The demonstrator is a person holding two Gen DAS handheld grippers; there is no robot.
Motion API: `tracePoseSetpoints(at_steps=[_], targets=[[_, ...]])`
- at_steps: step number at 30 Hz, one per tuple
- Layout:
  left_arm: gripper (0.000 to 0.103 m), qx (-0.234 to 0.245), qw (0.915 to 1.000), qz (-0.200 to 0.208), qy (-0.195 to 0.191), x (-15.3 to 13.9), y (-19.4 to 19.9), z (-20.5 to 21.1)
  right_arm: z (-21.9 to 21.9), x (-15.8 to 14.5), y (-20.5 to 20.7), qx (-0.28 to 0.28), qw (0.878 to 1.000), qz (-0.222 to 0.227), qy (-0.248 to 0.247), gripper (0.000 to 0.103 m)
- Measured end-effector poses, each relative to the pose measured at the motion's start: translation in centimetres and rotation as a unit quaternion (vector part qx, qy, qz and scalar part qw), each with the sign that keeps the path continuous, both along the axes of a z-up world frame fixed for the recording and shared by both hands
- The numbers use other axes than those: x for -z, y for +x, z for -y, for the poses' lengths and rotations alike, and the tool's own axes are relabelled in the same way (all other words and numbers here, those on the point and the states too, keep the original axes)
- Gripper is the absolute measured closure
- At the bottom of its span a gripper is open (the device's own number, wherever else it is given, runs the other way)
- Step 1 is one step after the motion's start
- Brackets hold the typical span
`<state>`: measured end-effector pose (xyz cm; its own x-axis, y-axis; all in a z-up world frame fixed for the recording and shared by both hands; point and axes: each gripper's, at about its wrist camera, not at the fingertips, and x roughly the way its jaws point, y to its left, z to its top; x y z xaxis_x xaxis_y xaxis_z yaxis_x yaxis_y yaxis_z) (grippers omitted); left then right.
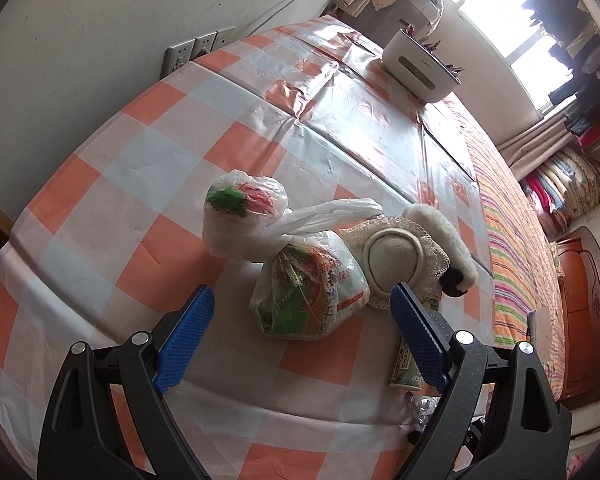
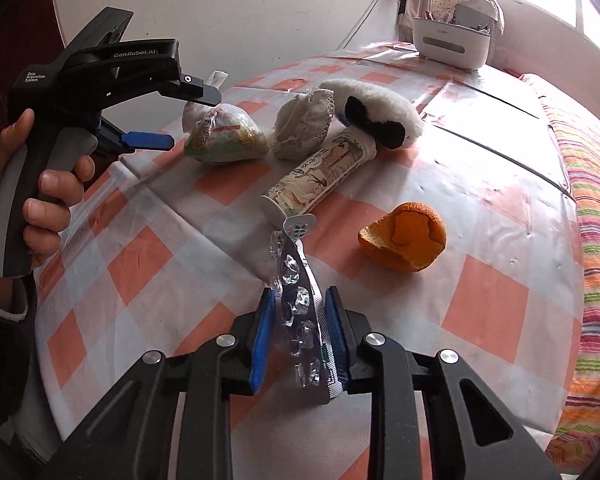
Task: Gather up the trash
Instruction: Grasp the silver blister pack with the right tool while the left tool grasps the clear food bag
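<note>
My right gripper (image 2: 300,294) is shut on a crumpled silver blister pack (image 2: 296,276), whose upper end sticks out above the pads. An orange peel (image 2: 408,236) lies to the right beyond it, and a printed tube (image 2: 320,176) lies straight ahead. My left gripper (image 1: 302,290) is open, its blue pads on either side of a knotted plastic bag of wrappers (image 1: 312,304) without touching it. A second small bag (image 1: 242,208) lies behind that one. In the right wrist view a hand (image 2: 48,192) holds the left gripper (image 2: 194,118) just left of the bag (image 2: 224,136).
The checked orange-and-white table cover (image 1: 140,160) carries a lace-edged cloth piece (image 1: 396,256), a fluffy white item (image 1: 456,236) and a white container (image 1: 420,68) at the far end. A wall with sockets (image 1: 196,48) runs on the left. A striped bedspread (image 2: 596,200) lies to the right.
</note>
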<state>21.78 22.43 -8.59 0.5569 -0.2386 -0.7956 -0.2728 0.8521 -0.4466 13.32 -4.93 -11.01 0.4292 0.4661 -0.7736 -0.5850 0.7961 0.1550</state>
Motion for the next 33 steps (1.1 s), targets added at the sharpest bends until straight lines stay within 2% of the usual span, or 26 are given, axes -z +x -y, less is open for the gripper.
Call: tracePoseSetpoints(at_steps=[14,16,18,20,27,33], targets=[[0.017,0.007,0.9997,-0.022,0.001,1.7,1.3,1.1,1.1,-2.4,-3.3,0.028,0.997,0.017,0.076,0.080],[0.020,0.010,0.9997,-0.022,0.008,1.7,1.3,1.4,1.4,-2.7,-3.5,0.034,0.996,0.021,0.082,0.080],[0.039,0.021,0.9994,-0.025,0.009,1.9,1.4,1.7,1.8,-2.9,-3.7,0.040,0.995,0.023,0.086,0.080],[0.046,0.029,0.9992,-0.028,0.007,2.2,1.6,2.0,2.0,-3.0,-3.9,0.046,0.995,0.026,0.085,0.080],[0.057,0.038,0.9988,-0.013,0.027,1.8,1.2,2.8,2.3,-3.9,-5.2,0.060,0.994,0.063,0.071,0.080],[0.061,0.039,0.9984,0.004,0.042,1.0,0.4,3.4,2.6,-4.4,-5.9,0.065,0.992,0.091,0.053,0.080]])
